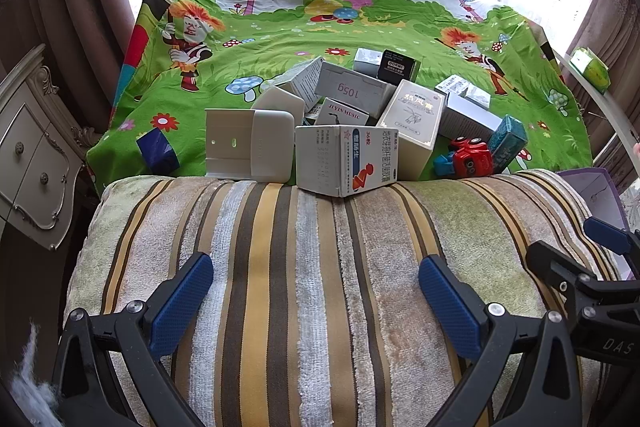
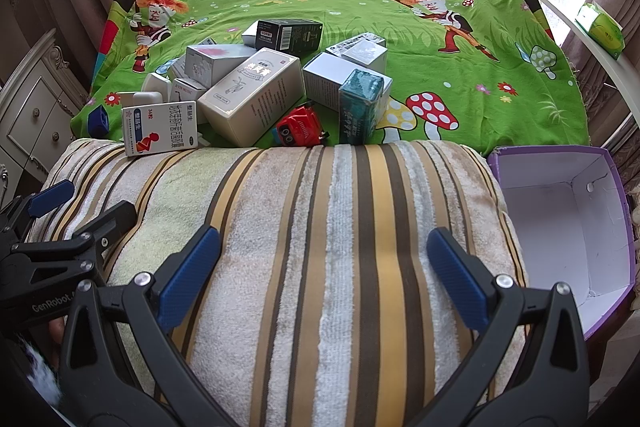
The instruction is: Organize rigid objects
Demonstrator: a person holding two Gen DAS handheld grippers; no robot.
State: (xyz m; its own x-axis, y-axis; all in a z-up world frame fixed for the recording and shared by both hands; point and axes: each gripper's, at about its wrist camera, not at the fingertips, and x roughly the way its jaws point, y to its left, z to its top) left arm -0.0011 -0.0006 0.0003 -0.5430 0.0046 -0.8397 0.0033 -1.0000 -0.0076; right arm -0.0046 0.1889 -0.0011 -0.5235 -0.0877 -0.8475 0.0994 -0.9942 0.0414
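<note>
A heap of several boxes lies on the green cartoon cloth (image 1: 280, 39) beyond a striped towel (image 1: 312, 267). At its front are a white medicine box with a red figure (image 1: 348, 161) (image 2: 160, 127), a tall cream box (image 1: 412, 123) (image 2: 252, 95), a red toy car (image 1: 468, 157) (image 2: 300, 127) and a teal box (image 1: 508, 141) (image 2: 360, 103). My left gripper (image 1: 316, 295) is open and empty above the towel. My right gripper (image 2: 324, 275) is open and empty above the towel, to the right of the left one.
An open purple box with a white inside (image 2: 568, 219) stands right of the towel. A small dark blue box (image 1: 158, 151) lies left of the heap. A carved white cabinet (image 1: 28, 147) stands at the left. A green tissue pack (image 2: 602, 27) sits at the far right.
</note>
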